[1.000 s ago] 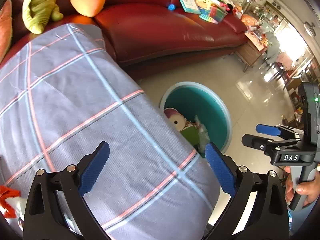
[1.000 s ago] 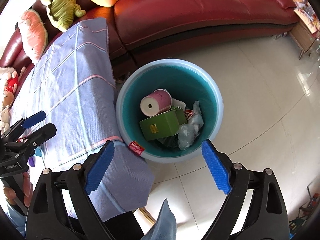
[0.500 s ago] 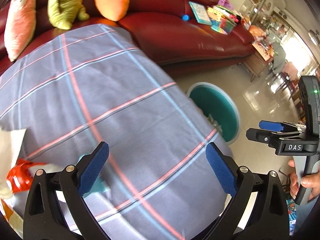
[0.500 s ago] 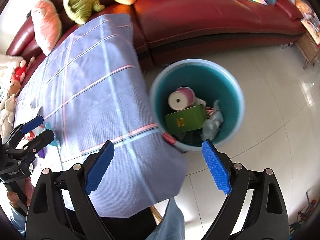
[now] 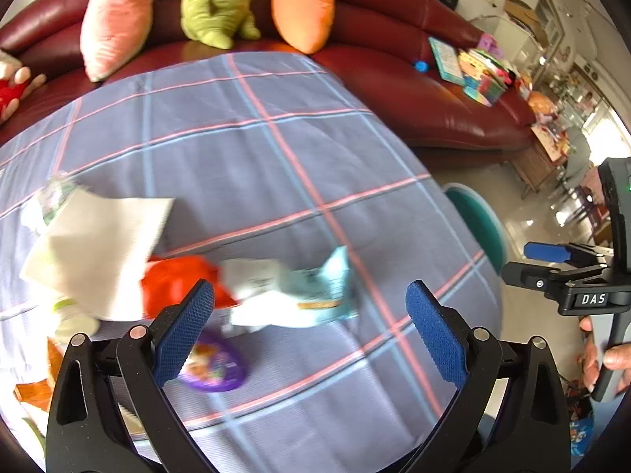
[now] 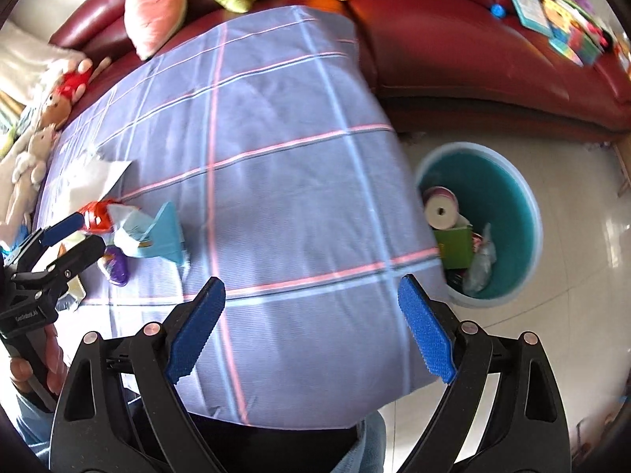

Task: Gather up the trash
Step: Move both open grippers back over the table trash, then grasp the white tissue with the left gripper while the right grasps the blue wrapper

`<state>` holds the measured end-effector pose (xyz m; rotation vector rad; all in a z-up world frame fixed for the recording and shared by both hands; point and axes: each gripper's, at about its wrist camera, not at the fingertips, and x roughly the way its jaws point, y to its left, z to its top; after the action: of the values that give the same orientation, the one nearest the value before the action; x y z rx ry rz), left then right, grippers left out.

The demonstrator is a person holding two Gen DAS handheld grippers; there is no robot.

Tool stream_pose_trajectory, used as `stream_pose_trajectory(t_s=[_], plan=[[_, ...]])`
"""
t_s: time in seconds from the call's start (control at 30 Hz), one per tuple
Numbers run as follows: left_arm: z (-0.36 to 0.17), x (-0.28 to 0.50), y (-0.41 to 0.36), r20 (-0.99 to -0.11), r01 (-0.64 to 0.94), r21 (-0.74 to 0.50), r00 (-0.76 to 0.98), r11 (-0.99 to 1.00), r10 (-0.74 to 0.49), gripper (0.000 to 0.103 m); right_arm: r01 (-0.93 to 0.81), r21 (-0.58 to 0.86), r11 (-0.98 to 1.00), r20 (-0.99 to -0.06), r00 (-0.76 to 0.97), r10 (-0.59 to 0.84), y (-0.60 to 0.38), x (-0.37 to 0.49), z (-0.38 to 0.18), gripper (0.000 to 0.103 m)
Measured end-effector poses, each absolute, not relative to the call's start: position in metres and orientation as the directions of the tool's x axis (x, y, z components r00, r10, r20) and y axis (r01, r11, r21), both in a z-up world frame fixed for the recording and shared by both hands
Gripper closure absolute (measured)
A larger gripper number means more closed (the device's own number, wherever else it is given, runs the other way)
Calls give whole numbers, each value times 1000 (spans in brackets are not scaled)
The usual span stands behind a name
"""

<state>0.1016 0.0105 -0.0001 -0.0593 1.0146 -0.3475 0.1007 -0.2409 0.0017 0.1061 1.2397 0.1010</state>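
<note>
Two grippers have swung away from the bin since a second ago, when both cameras looked down toward its open mouth; now the left gripper (image 5: pixel 309 331) hangs over a heap of litter on the cloth-covered counter (image 5: pixel 276 157), and the right gripper (image 6: pixel 311 327) sits over bare checked cloth with the teal bin (image 6: pixel 524 213) off to its right on the floor. Judging by that shift, one drop-off looks finished and the person is heading back for the next piece.

Both sets of fingers are released, spread wide with nothing between the blue pads; the left fingers (image 5: pixel 183 329) frame the litter without touching it.

The remaining trash lies in a loose cluster at the left part of the counter, well apart from the bin. It includes a pale blue and white wrapper (image 5: pixel 299 295) lying crumpled and flat, a red crumpled packet (image 5: pixel 173 280) just beside it, a white sheet of paper (image 5: pixel 94 248) partly covering the red one, and a small purple pouch (image 5: pixel 215 364) near the left finger. More scraps sit at the far left edge, too blurred to name. All look light and floppy, likely to need a pinch on a raised fold. Inside the bin a pink roll (image 6: pixel 439 205), a green box (image 6: pixel 455 246) and clear plastic already rest.
</note>
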Motion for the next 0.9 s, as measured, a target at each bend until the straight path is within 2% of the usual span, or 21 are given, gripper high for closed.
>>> stream_pose_trajectory(t_s=[0.47, 0.63, 0.9], plan=[[-4, 92, 138, -833, 90, -170, 520, 981, -192, 5, -224, 75, 972, -957, 259, 133, -127, 120, -2, 18], [-9, 98, 190, -843, -14, -189, 516, 982, -154, 5, -310, 60, 949, -962, 237, 138, -88, 132, -1, 18], [-18, 107, 209, -863, -42, -182, 485, 982, -139, 5, -447, 3, 894, -976, 192, 99, -42, 146, -21, 18]])
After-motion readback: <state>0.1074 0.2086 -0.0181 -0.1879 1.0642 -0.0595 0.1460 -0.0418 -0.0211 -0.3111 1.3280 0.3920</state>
